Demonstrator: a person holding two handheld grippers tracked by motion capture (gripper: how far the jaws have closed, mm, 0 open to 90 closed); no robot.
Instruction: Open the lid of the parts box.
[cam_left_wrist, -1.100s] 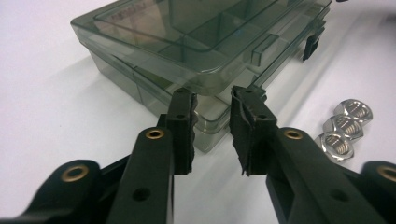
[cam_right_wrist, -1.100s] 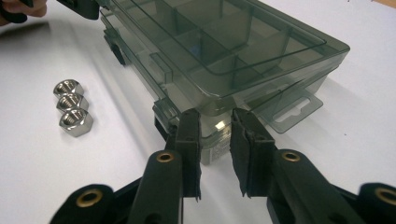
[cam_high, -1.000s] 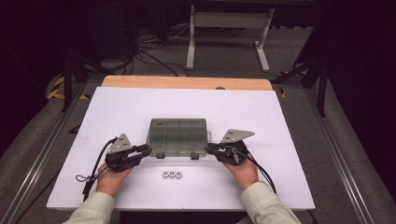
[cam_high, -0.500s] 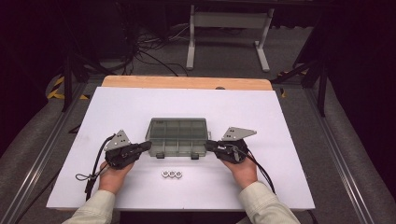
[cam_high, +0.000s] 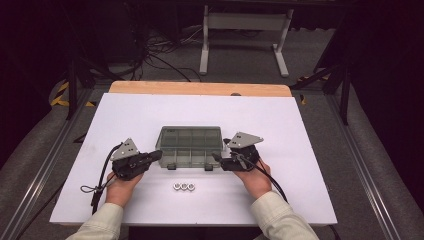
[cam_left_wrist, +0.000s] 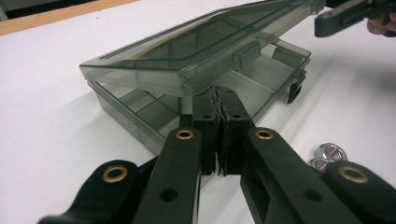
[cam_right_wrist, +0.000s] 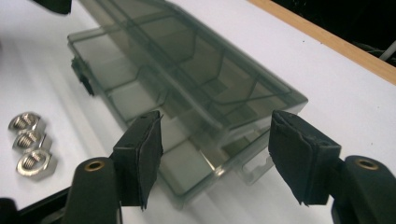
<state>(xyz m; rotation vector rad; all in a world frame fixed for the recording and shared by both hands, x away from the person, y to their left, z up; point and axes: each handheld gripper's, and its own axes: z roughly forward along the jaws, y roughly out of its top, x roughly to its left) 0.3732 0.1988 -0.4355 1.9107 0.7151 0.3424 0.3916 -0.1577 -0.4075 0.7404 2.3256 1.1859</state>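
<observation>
A smoky clear compartment box (cam_high: 190, 145) lies mid-table, its lid (cam_left_wrist: 201, 46) tilted up a little from the front. My left gripper (cam_high: 159, 154) is shut at the box's left front corner. Its tips (cam_left_wrist: 217, 100) sit just under the raised lid edge, with nothing seen between the pads. My right gripper (cam_high: 216, 159) is at the right front corner. Its jaws have just been opening and now stand apart (cam_right_wrist: 217, 140), the box corner (cam_right_wrist: 196, 182) between them and untouched by the pads. Three metal nuts (cam_high: 183, 186) lie in a row in front of the box.
The box rests on a white board (cam_high: 300, 130) with a wooden strip (cam_high: 200, 88) along its far edge. Cables trail from both grippers toward the near edge. A metal stand (cam_high: 245, 30) is on the floor beyond the table.
The right gripper's jaws stand wider apart than before. Both hands stay at the box's front corners.
</observation>
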